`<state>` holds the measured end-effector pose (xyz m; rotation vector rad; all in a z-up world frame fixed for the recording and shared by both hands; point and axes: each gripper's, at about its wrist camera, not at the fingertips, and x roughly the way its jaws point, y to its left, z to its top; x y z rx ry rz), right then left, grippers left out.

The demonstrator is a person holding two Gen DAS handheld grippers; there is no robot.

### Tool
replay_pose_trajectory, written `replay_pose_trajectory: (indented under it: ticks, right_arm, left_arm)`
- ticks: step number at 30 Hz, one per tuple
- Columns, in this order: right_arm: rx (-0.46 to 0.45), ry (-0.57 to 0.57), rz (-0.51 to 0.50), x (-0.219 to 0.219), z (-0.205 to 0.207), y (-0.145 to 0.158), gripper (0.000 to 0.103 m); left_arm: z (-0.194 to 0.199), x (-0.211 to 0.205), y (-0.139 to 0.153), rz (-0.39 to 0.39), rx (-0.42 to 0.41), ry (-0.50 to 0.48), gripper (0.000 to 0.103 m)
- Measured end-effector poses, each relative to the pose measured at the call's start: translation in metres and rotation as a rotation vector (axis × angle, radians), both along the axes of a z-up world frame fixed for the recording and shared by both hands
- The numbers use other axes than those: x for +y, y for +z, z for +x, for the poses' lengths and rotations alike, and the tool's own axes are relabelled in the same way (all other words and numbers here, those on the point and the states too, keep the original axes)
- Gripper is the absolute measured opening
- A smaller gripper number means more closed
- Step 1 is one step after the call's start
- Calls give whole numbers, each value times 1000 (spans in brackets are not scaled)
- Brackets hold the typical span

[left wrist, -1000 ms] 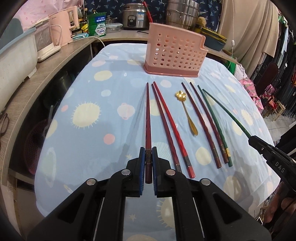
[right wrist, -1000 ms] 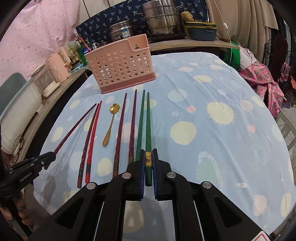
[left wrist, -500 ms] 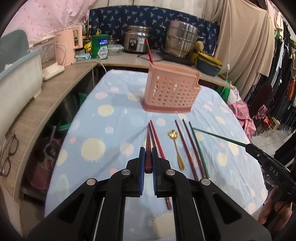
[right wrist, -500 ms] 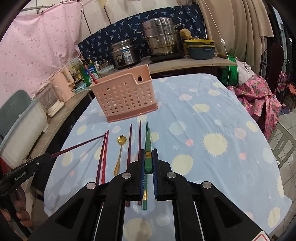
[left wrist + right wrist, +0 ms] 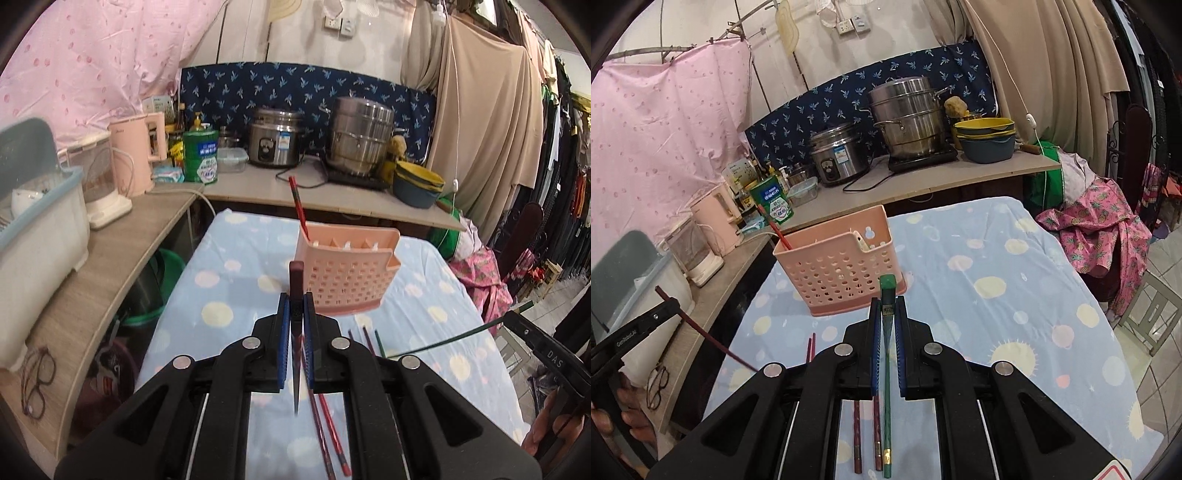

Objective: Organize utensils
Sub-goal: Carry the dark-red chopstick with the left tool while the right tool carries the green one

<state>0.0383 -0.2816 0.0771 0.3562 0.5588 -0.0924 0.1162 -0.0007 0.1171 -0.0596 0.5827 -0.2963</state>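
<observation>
The left gripper is seen clamped on a dark red chopstick, whose blunt end sticks up past the blue pads while its thin tip hangs below, clear of the table. The right gripper is likewise clamped on a green chopstick, held the same way, blunt end up and off the cloth.

On the table just under the left gripper, 2 red chopsticks are left lying side by side. Further right, the ends of 2 dark ones and 1 green one are seen. In the right wrist view the same group is partly shown below the jaws: 2 dark red sticks and a green stick with a gold band, lying close together and roughly parallel.

At the right edge of the left view, the other gripper is seen with its green stick pointing left over the table. At the left edge of the right view, the left one is seen with a hand on it.

Beyond the sticks, a pink perforated holder stands upright at mid-table. 1 red chopstick leans in its left end, tilted left.

On the far counter, a rice cooker, a steel steamer, a green can and a pink kettle are set against a blue patterned cloth.
</observation>
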Motion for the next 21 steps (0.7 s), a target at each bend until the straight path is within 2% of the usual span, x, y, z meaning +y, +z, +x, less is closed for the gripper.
replay_pose_trajectory:
  ticks: [11,21]
  right_arm:
    - [-121,-27,16,-9,28,39,7]
    - [-261,-45,107,-23,57,71,7]
  left_arm:
    - [33,-10,43,-52,-106,0,7]
    - [58,-24,95,-126,-253,8,7]
